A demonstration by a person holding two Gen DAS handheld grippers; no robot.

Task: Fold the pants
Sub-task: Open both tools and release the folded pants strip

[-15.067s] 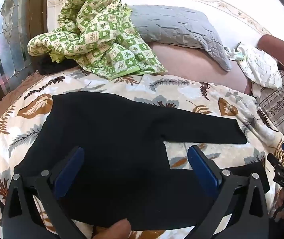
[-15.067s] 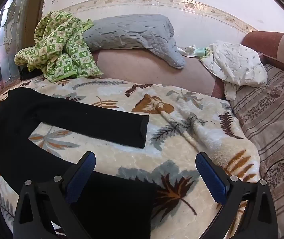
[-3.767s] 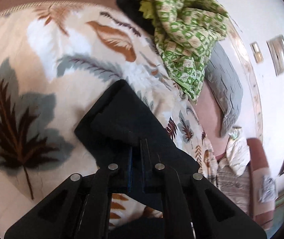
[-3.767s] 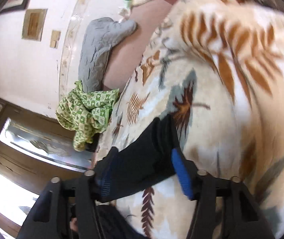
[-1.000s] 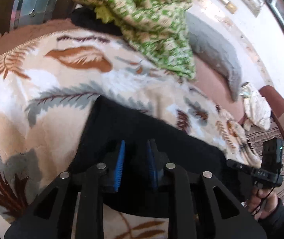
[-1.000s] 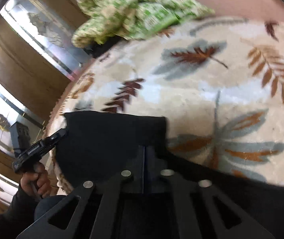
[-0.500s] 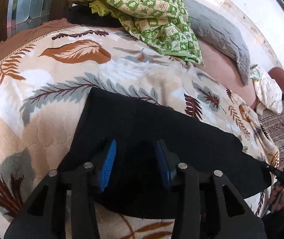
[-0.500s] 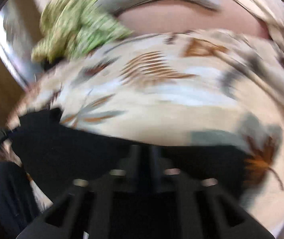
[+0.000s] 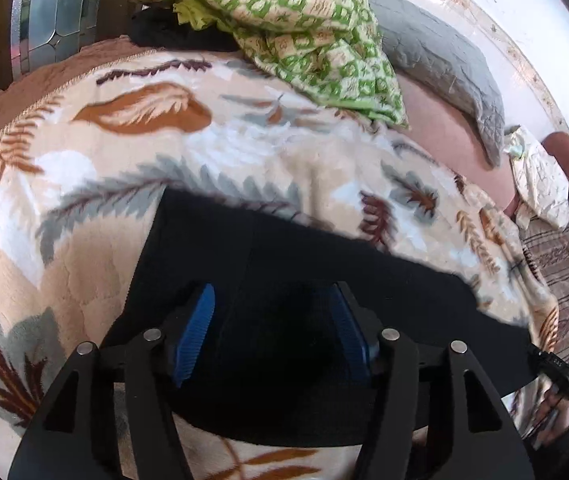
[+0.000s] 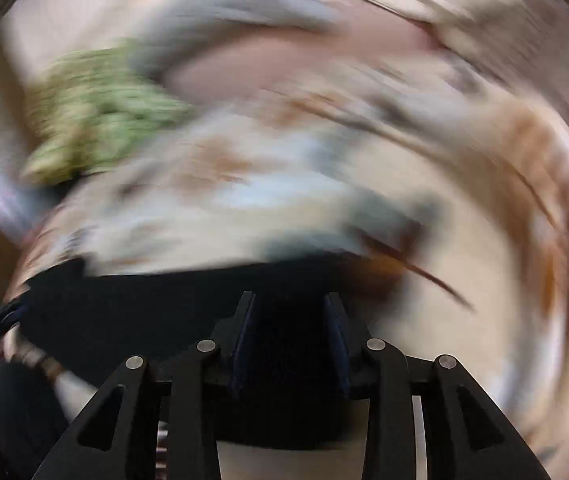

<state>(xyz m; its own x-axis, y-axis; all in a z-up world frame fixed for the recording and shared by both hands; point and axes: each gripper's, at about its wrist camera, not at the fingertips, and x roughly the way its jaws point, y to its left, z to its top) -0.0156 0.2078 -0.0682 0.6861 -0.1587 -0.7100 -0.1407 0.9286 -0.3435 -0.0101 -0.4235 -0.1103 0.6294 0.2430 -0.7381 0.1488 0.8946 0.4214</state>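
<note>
The black pants (image 9: 292, 276) lie folded lengthwise in a long band on the leaf-print blanket (image 9: 84, 184). My left gripper (image 9: 272, 324) is open just above the pants' left part, blue pads apart, holding nothing. The right gripper shows at the far right of the left wrist view (image 9: 564, 364), near the band's other end. In the right wrist view, which is heavily blurred, my right gripper (image 10: 290, 332) is open over the black pants (image 10: 144, 308), nothing between its fingers.
A green checked quilt (image 9: 284, 24) is heaped at the bed's head, over a dark garment (image 9: 172, 34). A grey pillow (image 9: 440, 64) and a white cloth (image 9: 540, 176) lie beyond. A striped cover (image 9: 564, 256) is at right.
Both grippers have opened and let go of the pants, which now lie flat on the blanket. The right gripper is swinging fast, blurring its view.
</note>
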